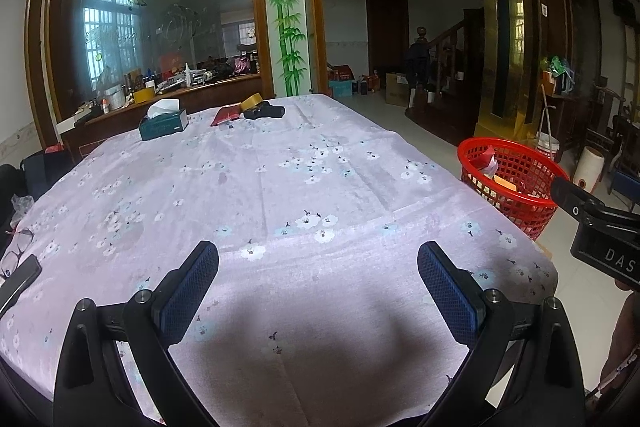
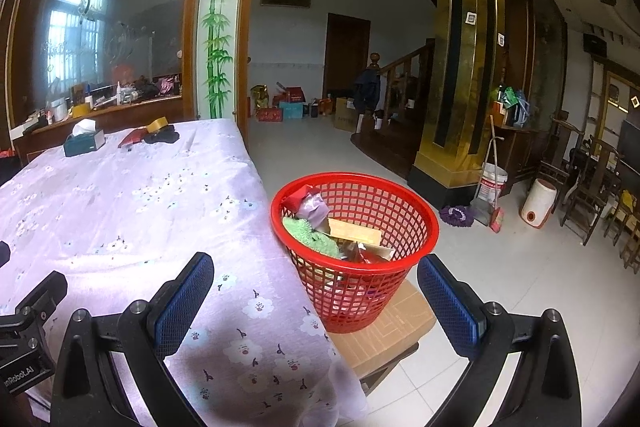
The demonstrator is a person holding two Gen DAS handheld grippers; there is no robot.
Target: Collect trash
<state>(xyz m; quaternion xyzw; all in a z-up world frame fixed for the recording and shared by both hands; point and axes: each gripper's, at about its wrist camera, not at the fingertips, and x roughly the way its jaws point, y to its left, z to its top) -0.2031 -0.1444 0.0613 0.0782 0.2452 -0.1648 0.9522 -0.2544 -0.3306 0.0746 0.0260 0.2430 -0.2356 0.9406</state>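
Both hand-held grippers are spread wide with nothing in them: the left hand-held gripper (image 1: 318,291) hangs over the floral-cloth surface (image 1: 280,187), the right hand-held gripper (image 2: 316,297) faces the red basket (image 2: 416,227). The basket stands upright, mouth up, on a cardboard box (image 2: 392,335) just beside the surface's edge. The trash (image 2: 336,227) is piled inside; a tan flat piece lies slanted.

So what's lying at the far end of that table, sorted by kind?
Tissue box: 1
Tape roll: 1
Red packet: 1
Black item: 1
Total: 4
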